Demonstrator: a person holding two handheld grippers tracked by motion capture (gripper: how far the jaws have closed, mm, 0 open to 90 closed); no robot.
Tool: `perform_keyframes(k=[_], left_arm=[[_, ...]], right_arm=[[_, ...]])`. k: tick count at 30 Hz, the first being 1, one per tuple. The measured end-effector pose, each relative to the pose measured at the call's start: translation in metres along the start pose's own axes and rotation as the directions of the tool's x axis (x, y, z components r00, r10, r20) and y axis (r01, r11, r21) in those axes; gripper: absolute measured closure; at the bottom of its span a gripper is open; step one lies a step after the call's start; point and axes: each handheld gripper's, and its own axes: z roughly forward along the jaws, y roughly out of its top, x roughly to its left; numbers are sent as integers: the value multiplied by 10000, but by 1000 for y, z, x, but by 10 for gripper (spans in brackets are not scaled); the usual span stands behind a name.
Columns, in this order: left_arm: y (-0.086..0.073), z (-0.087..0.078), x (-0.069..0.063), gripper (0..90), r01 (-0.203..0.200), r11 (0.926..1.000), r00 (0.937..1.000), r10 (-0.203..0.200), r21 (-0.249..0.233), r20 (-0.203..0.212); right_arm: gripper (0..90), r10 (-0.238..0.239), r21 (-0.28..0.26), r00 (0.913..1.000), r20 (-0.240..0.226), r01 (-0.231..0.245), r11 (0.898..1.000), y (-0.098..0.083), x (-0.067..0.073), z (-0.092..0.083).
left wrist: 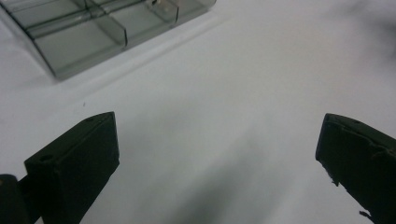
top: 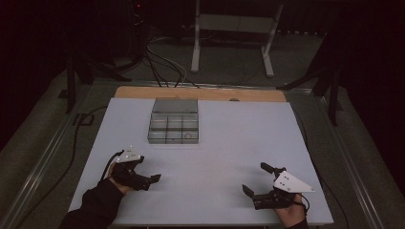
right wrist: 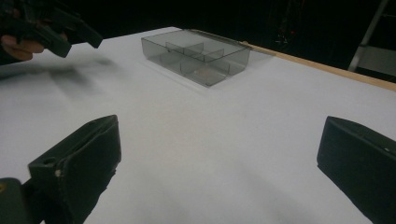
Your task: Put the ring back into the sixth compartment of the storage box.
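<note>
My left claw [top: 143,175] is black with a grey plate on top. My right claw [top: 258,181] is black too. The bench [top: 229,143] is white. At 12 o'clock sits a see-through grey box [top: 174,121].

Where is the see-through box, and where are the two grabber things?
clear divided box [top: 174,121]: high view, on its middle compartments.
left gripper [top: 152,180]: high view, between its open fingertips.
right gripper [top: 255,180]: high view, between its open fingertips.
</note>
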Motion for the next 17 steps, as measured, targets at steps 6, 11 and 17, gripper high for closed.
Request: perform_keyframes(k=[6,11,17], left_arm=[[-14,-4,-1,7,5,9998,9999,-2,-189,161],[-30,-8,-4,7,-254,9989,9996,257,-386,82],[-32,-10,-2,7,-177,9984,9998,176,-539,-33]], right_arm=[[0,-10,27,10000,1,10,10000,0,0,0],[0,-7,78,10000,-2,7,10000,0,0,1],[0,-42,92,10000,-15,42,9999,0,1,1]])
